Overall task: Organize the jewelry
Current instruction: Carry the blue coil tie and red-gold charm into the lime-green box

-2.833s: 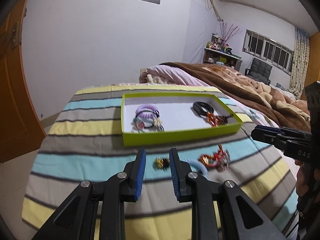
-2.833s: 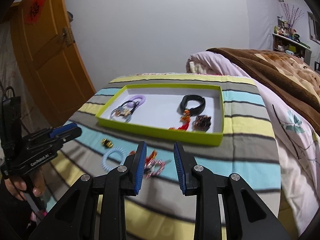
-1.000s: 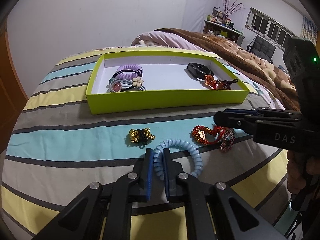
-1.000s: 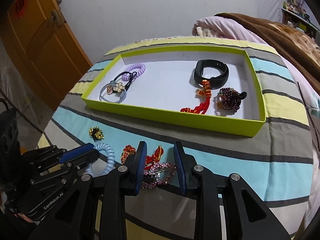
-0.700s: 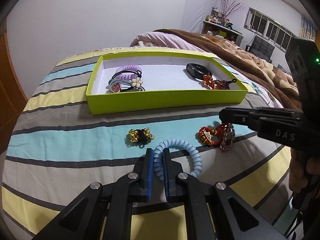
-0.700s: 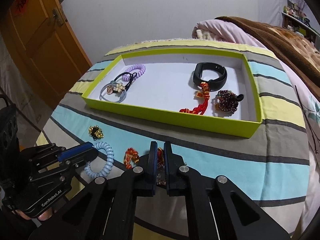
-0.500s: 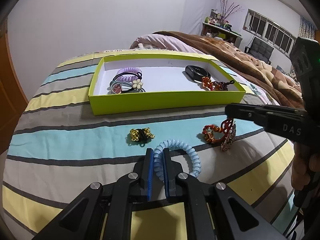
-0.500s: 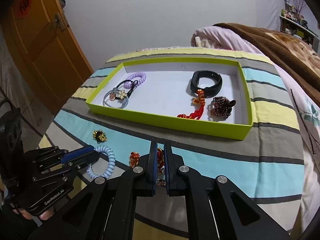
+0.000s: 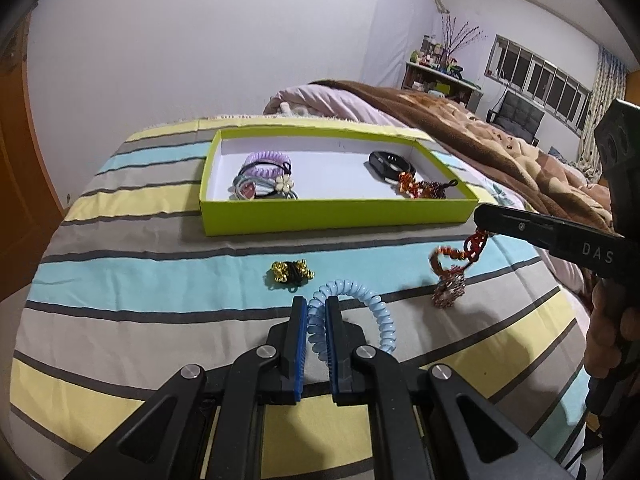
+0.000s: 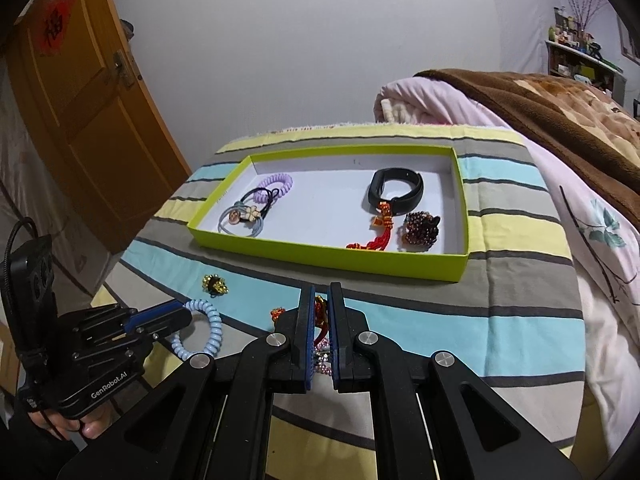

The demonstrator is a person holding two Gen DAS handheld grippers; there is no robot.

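My left gripper (image 9: 316, 306) is shut on a light-blue spiral hair tie (image 9: 362, 298) and holds it just above the striped cloth; it also shows in the right wrist view (image 10: 200, 330). My right gripper (image 10: 321, 294) is shut on a red-and-pink beaded bracelet (image 10: 320, 320), lifted off the cloth; the bracelet hangs from the jaws in the left wrist view (image 9: 454, 268). A lime-green tray (image 9: 340, 218) holds hair ties on its left (image 9: 264, 178) and a black band (image 9: 390, 162), red charm and dark beads on its right. A gold-and-black hair tie (image 9: 290, 274) lies on the cloth.
The striped cloth (image 9: 120, 272) covers a raised surface that drops off at left and front. A bed with a brown blanket (image 10: 560, 116) lies to the right. An orange door (image 10: 80, 100) stands at the left.
My right gripper closed on the beaded bracelet and lifted it off the cloth. My left gripper stayed shut on the blue spiral hair tie and rose a little.
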